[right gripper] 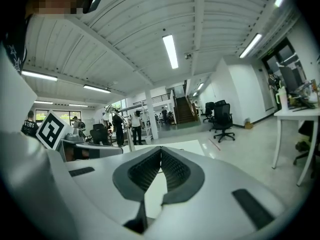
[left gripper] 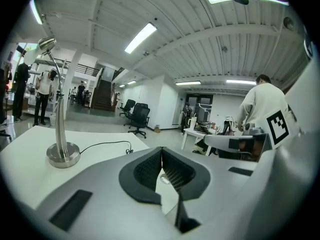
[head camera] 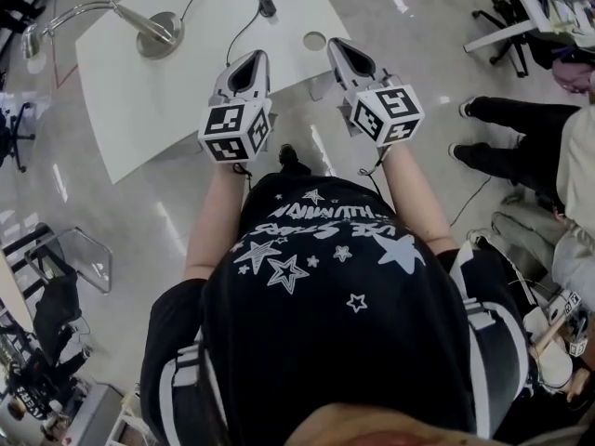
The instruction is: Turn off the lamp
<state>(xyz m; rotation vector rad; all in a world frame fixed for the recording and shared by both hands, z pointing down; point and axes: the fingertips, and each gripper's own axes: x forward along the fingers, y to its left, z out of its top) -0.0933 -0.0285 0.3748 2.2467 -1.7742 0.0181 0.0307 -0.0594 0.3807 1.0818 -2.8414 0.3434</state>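
Currently | step: approach, by the look of it | left gripper (head camera: 251, 63) and right gripper (head camera: 344, 54): both clenched, empty, over near counter (head camera: 167, 110) edge | lamp (head camera: 158, 33): far-left on counter, untouched | next: you locate its switch, press with one closed tip

One white curved worktop (head camera: 167, 110) carries one silver gooseneck metal lamp (head camera: 160, 33) at 10 o'clock, one black cord (head camera: 266, 4) and one round grey grommet (head camera: 314, 41) at 12 o'clock. Two grey plastic hand-held grippers show, the left hand-held gripper (head camera: 254, 56) and the right hand-held gripper (head camera: 337, 45).
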